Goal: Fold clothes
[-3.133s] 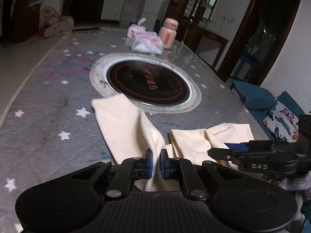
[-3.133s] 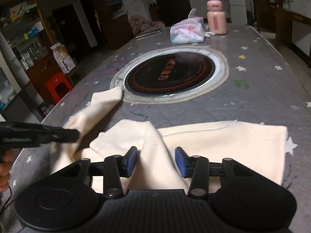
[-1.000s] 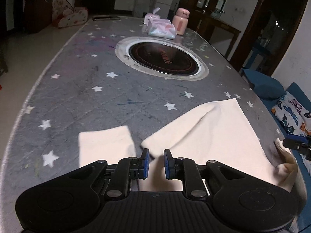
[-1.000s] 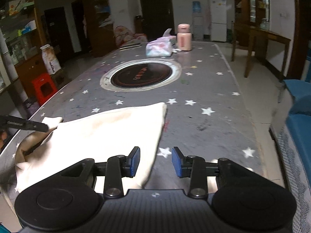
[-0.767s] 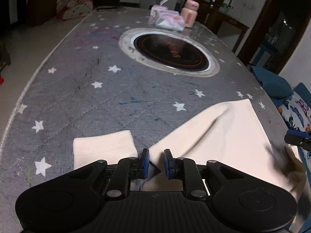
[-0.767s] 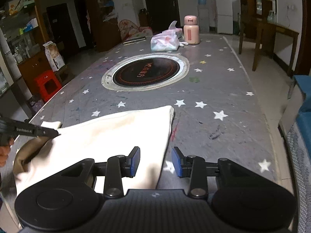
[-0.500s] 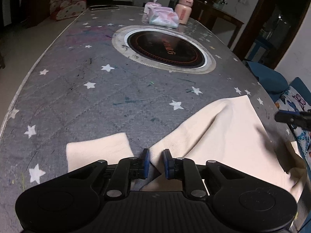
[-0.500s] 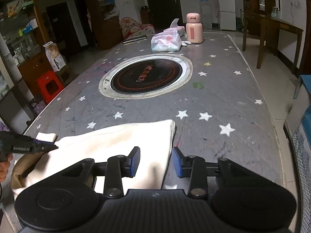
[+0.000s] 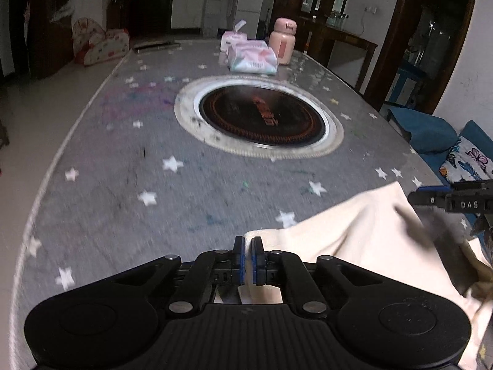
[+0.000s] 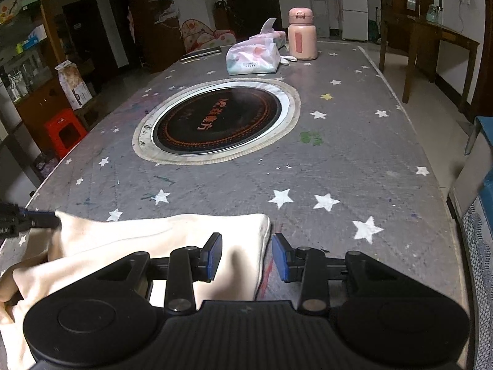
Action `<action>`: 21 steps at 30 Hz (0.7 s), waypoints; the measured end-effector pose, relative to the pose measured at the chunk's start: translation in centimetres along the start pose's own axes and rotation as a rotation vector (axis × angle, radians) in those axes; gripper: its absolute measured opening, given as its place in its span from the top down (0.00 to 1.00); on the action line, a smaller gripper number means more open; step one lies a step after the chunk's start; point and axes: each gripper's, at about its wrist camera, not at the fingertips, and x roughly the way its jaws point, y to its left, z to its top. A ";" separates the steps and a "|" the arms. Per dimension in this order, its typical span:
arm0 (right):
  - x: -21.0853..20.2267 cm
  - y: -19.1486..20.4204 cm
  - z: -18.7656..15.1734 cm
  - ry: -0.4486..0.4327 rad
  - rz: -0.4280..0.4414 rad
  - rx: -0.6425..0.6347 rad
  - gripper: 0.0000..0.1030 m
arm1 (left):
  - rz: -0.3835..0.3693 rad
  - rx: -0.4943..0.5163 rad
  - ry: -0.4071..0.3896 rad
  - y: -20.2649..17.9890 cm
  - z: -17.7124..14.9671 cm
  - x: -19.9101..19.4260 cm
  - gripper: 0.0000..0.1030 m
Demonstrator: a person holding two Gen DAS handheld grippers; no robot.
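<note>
Two grippers work on one cream cloth [image 10: 148, 246] that lies at the near edge of the table [image 10: 354, 154], which has a grey cover with white stars. The left gripper [image 9: 248, 260] has its blue pads almost together; its jaws have just been closing. A bit of the cloth shows low down between its fingers, but I cannot tell for sure that the pads press on it. From this side the cloth spreads off toward the near right corner of the table, where it is bunched up.

The right gripper [image 10: 247, 257] has its jaws partly apart. One corner of the cloth lies under the gap between them, and the pads do not touch it. In the right wrist view the tip of the left gripper shows at the left end of the cloth.

A round black cooker plate [image 10: 217, 120] sits in the middle of the table. Near the far edge are a tissue pack [image 10: 252, 58] and, just beside it, a pink bottle [image 10: 302, 38] standing upright.
</note>
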 end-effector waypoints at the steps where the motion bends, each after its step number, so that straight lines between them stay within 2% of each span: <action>1: 0.2 0.0 0.0 0.003 0.001 -0.001 0.65 | 0.004 0.012 -0.006 0.0 0.4 0.1 0.96; 11: 2.6 -0.2 0.2 0.015 -0.018 -0.005 0.67 | 0.064 0.087 -0.031 0.1 3.0 3.1 0.96; 13: 2.9 -0.3 0.2 0.019 -0.024 -0.011 0.70 | 0.072 0.095 -0.030 0.2 3.1 3.8 0.96; 15: 3.2 -0.3 0.1 0.019 -0.034 -0.017 0.84 | 0.080 0.098 -0.027 0.3 3.2 4.4 0.96; 18: 3.3 -0.2 0.2 0.012 -0.050 -0.038 0.92 | 0.092 0.101 -0.024 0.5 3.2 5.4 0.96; 21: 3.3 0.0 0.4 -0.014 -0.088 -0.069 0.93 | 0.108 0.093 -0.017 0.8 3.2 6.3 0.96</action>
